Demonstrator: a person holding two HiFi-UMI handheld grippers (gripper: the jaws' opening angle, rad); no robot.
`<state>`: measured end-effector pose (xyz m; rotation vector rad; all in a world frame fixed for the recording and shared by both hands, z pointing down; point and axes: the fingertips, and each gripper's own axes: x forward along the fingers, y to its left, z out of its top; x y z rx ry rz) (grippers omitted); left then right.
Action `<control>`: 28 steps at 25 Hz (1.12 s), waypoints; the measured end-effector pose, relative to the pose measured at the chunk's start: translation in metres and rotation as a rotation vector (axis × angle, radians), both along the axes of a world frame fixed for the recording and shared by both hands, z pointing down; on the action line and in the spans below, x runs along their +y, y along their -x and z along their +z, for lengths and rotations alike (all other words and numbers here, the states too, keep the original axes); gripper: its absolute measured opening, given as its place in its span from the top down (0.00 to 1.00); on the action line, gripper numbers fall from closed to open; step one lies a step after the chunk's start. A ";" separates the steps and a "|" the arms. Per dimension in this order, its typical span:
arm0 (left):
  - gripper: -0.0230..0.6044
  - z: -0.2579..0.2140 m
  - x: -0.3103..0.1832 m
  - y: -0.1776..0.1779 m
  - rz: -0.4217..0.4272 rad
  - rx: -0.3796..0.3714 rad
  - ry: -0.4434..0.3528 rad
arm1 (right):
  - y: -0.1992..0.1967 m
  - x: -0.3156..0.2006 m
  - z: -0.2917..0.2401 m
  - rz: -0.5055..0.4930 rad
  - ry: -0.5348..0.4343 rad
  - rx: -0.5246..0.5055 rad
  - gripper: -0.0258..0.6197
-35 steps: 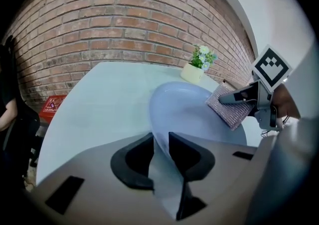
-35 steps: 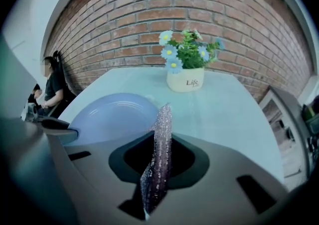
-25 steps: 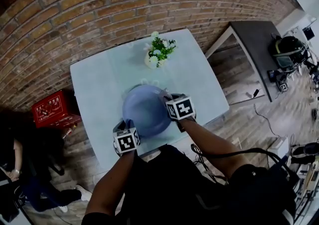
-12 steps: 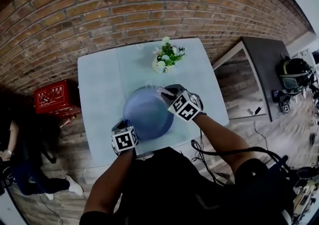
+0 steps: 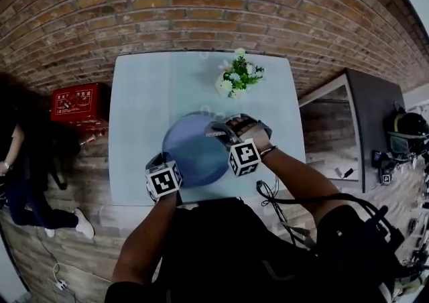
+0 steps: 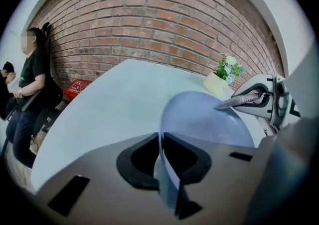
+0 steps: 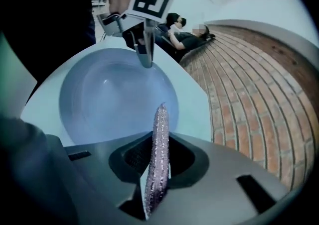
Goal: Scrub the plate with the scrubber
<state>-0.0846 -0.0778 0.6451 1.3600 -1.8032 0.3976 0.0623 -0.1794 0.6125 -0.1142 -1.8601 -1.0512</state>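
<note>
my left gripper is clamped on the near rim of the plate, mid-table. my right gripper pinches the scrubber, which sits at the plate's far side; i can't tell if it's touching. i judge scrubbing is under way, with most left. the plate is blue and smooth, with no visible grime.

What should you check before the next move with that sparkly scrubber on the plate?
1. Left tongs shut on the rim of the round blue plate: ok.
2. Right tongs shut on the flat sparkly purple scrubber: ok.
3. Scrubber pointing out over the plate: ok.
4. Scrubber touching the plate: cannot tell.
5. Small white pot of flowers standing apart from the plate: ok.
</note>
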 end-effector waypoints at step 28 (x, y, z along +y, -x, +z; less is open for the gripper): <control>0.91 0.002 0.005 0.001 -0.074 0.035 -0.005 | -0.046 0.033 0.039 0.087 0.221 0.338 0.85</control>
